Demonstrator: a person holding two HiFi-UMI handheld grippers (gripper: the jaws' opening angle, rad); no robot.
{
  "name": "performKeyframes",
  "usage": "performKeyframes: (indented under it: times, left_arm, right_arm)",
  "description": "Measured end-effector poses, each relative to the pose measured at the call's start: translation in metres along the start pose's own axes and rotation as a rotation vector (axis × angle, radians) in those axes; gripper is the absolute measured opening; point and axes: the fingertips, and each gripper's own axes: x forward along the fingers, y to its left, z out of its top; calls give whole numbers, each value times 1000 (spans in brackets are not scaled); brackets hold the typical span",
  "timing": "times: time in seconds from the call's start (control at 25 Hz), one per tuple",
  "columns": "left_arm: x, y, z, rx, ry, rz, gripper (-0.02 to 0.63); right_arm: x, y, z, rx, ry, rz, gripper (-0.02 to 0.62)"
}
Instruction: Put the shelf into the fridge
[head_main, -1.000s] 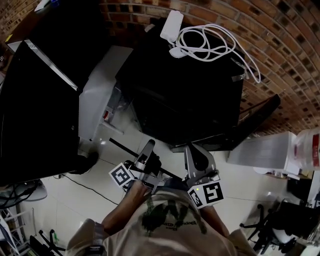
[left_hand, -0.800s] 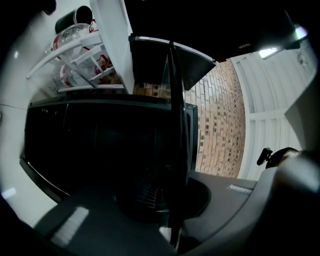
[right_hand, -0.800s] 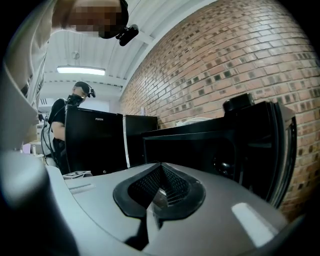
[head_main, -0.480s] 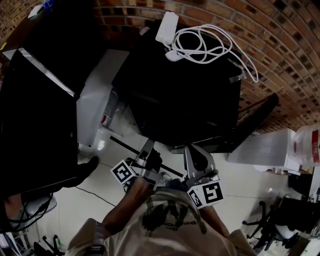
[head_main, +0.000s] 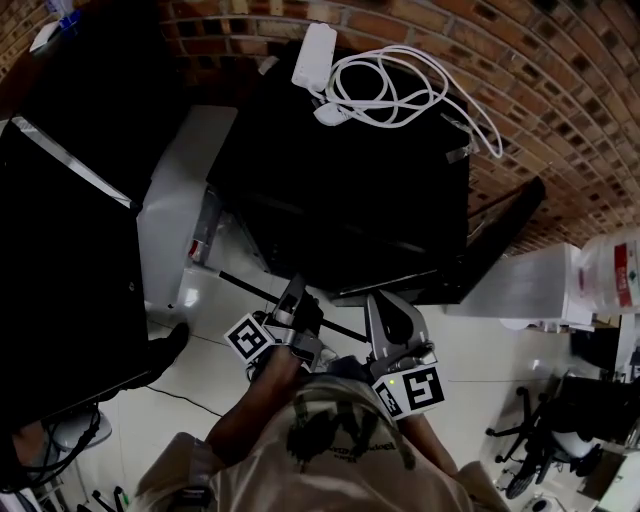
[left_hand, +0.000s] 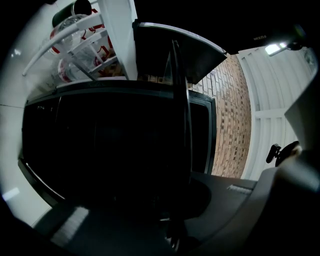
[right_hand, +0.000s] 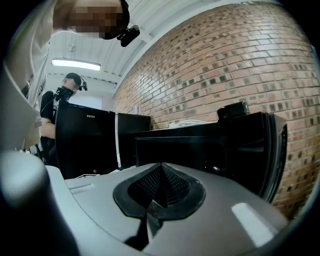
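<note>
The shelf is a thin dark pane seen edge-on, running low in front of the small black fridge. My left gripper is shut on it near its right half. In the left gripper view the shelf rises as a narrow dark edge from the jaws toward the fridge's dark inside. My right gripper hangs just right of the shelf, shut and holding nothing; its pads meet in the right gripper view. The fridge door stands open at the right.
A white adapter and coiled white cable lie on the fridge top. A taller black fridge stands left, its white door lining open. A brick wall is behind. A person stands beyond the tall fridge.
The head view has drifted, so the fridge sits a little further left. Both grippers keep their pose and the left one still holds the shelf. A dark shoe at left moved down.
</note>
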Motion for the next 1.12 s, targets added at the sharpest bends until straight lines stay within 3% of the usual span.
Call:
performKeyframes:
  times: [0.32,1.12]
  left_arm:
    - [13,12,0,-25,-8,13,14]
    - [58,27,6,0,36,-2,12]
  right_arm:
    - [1,4,-4,-5,30,-14,0]
    - [17,12,1,-22,12,-32,0]
